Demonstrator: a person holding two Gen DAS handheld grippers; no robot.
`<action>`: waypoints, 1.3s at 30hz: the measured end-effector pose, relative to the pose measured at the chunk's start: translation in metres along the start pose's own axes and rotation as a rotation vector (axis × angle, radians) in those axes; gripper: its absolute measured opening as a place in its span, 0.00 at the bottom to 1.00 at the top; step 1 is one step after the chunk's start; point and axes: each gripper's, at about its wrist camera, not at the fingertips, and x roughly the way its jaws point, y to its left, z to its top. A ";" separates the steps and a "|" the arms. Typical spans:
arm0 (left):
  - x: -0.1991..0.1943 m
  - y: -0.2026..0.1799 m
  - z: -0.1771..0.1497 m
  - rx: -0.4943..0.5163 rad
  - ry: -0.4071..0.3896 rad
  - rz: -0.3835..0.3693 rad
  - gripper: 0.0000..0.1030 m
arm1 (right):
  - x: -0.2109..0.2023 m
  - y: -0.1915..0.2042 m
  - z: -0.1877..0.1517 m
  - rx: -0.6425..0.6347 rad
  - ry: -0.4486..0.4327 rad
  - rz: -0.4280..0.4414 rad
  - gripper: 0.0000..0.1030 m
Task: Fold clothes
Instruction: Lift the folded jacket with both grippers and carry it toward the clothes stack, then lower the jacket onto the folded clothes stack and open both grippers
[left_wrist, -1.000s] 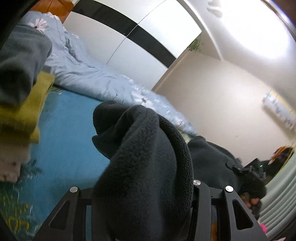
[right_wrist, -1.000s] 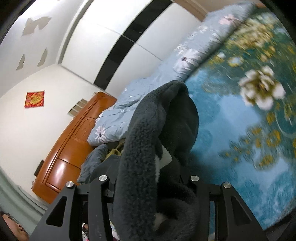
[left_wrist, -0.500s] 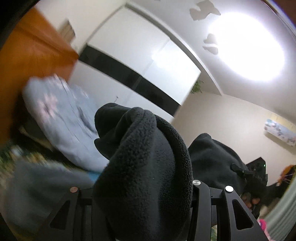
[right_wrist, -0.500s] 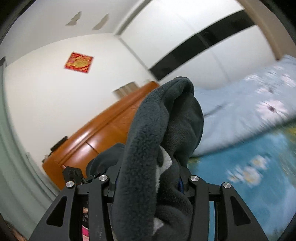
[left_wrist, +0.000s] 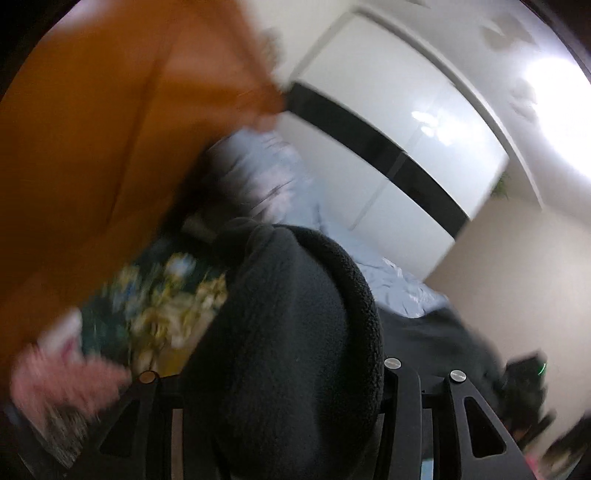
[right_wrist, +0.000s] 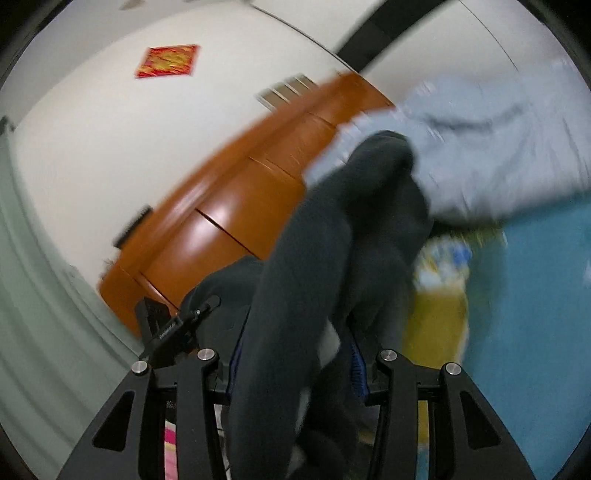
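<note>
A thick dark grey fleece garment (left_wrist: 295, 332) bulges up between the jaws of my left gripper (left_wrist: 280, 398), which is shut on it and holds it off the bed. My right gripper (right_wrist: 295, 391) is shut on another bunch of the same dark fleece garment (right_wrist: 332, 266), whose pale lining shows near the jaws. The fabric hides both sets of fingertips. The other gripper's black body (right_wrist: 170, 328) shows at lower left in the right wrist view. Both views are blurred.
An orange wooden headboard (left_wrist: 92, 166) fills the left. A pale blue quilt (right_wrist: 480, 155) lies bunched at the head of the bed, over a teal flowered bedspread (right_wrist: 535, 314). A yellow folded item (right_wrist: 436, 332) and a pink cloth (left_wrist: 62, 373) lie near. White wardrobe (left_wrist: 388, 110) behind.
Both grippers have swung across the bed toward the headboard with the fleece still clamped. The folded stack has left the left wrist view; the headboard now fills it.
</note>
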 end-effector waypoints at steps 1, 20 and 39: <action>0.001 0.018 -0.008 -0.061 -0.005 -0.033 0.46 | 0.004 -0.019 -0.010 0.051 0.006 0.004 0.46; 0.016 0.030 -0.024 -0.201 -0.011 -0.057 0.69 | 0.001 -0.084 -0.039 0.278 0.004 0.055 0.62; -0.061 -0.100 -0.066 0.165 -0.236 0.386 1.00 | -0.086 -0.070 -0.083 -0.028 0.044 -0.263 0.88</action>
